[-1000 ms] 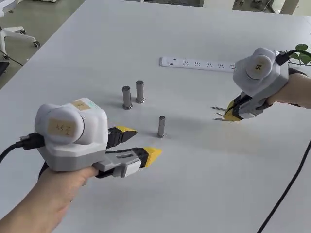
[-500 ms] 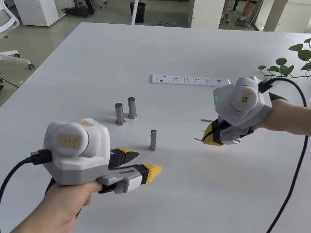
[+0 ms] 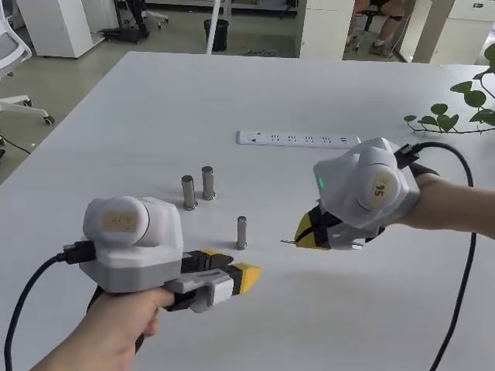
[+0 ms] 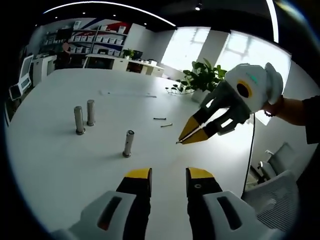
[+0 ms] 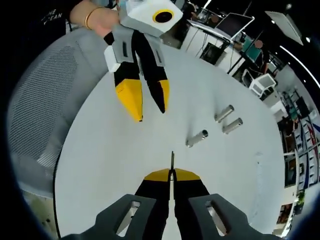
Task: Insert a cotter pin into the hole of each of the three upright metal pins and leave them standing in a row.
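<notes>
Head view: right tongs (image 3: 304, 233) are pinching a thin metal cotter pin (image 3: 288, 242). The jaws are closed down to wire width, and the tip is sticking out toward the nearest short grey steel cylinder pin (image 3: 241, 232). It's being held roughly level, presumably so it can go straight into the cross hole. The hole itself is too small to make out. Tip and cylinder are near but apart. Left tongs (image 3: 234, 270) are hovering low over the white counter (image 3: 155, 100), jaws parted moderately and gripping nothing. They're probably lining up to steady that cylinder. The two rear grey steel cylinder pins (image 3: 188, 192) are standing side by side, apart from the nearest one, so they aren't forming a row yet. A white power strip (image 3: 298, 139) is lying beyond, out of the way.

Left gripper view: own jaws are showing a clear gap with nothing in it, aiming roughly at the nearest cylinder (image 4: 129, 143). Right tongs (image 4: 192, 134) are pointing the cotter pin at it from the right. Two spare cotter pins (image 4: 160, 118) are lying flat on the counter behind, likely stock for the rear cylinders.

Right gripper view: own jaws are clamping the cotter pin (image 5: 172, 162), which is projecting straight ahead along the jaw axis. The nearest cylinder (image 5: 197, 138) is sitting slightly off that line, so I'm expecting a small sideways correction. No cylinder appears fitted yet.
</notes>
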